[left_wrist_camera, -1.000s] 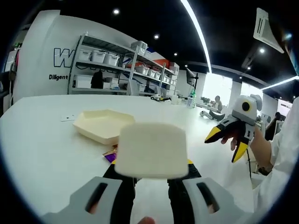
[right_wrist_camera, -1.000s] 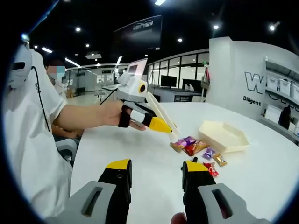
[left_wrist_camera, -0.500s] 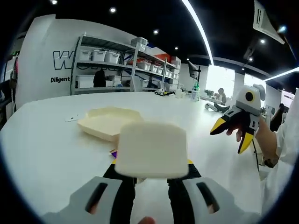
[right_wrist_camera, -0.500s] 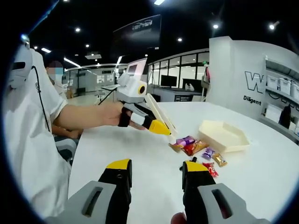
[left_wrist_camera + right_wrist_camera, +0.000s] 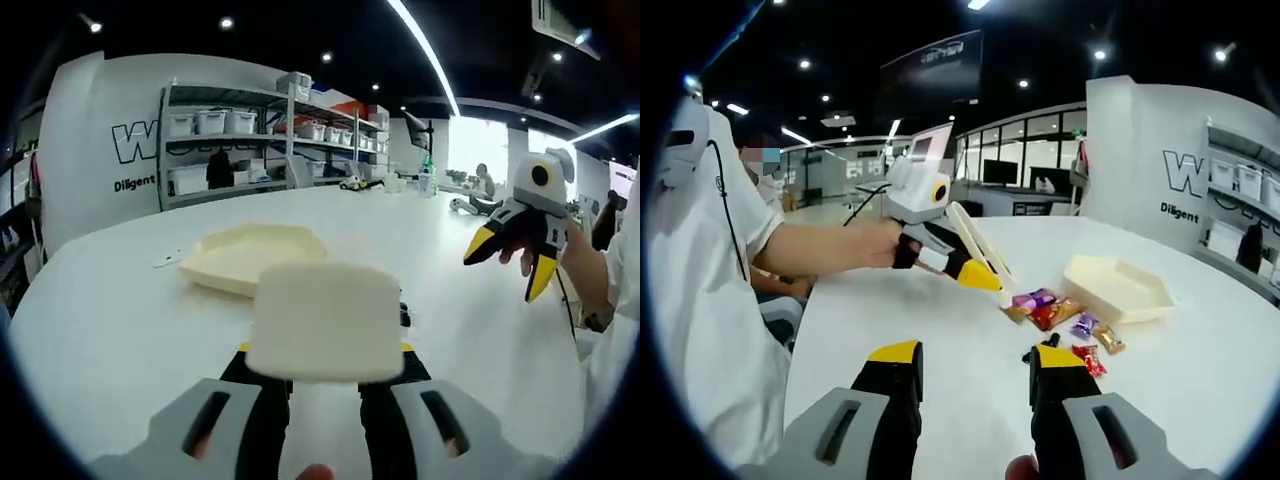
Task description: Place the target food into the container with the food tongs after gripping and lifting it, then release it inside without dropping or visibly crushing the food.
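Several shiny wrapped candies (image 5: pixel 1060 318) lie beside the cream hexagonal container (image 5: pixel 1118 290).

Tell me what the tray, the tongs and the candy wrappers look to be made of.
Tray: likely matte cream plastic or moulded pulp, with an even, dull surface and thin raised rim. Tongs: the same cream, probably plastic, smooth flat blades. Candy wrappers: shiny foil or film, with bright glints and crinkles.

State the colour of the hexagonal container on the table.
Cream; the container shows best in the right gripper view.
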A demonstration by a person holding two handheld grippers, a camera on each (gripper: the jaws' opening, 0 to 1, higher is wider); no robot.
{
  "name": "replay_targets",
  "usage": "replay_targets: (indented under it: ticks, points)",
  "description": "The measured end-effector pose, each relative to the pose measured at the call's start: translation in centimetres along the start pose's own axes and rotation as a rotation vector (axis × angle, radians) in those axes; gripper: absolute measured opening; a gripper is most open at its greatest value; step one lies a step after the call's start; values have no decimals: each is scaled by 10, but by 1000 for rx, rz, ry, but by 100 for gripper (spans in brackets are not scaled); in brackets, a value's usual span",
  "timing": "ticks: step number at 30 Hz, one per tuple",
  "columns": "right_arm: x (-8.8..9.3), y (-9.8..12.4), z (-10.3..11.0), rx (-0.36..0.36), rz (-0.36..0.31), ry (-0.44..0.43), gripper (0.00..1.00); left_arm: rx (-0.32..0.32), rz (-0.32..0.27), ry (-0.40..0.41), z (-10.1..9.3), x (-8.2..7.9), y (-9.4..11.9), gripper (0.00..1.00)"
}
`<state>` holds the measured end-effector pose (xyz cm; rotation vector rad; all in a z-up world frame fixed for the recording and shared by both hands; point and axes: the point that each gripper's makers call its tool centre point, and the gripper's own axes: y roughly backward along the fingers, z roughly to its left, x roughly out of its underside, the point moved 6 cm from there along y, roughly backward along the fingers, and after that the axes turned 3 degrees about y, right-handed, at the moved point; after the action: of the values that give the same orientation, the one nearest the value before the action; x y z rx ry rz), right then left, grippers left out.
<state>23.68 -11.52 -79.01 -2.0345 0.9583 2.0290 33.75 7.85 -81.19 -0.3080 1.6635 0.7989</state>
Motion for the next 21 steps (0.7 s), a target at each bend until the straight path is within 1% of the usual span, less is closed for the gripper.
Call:
replay_targets:
  ticks: [9,21]
  points:
    - [0,-1,-1,-4,3,-1,38,-20,18,-21,5,5,-1,23]
    - [0,-3,-1,-4,7,0,38,-50,28,-48,12,6,-1,23]
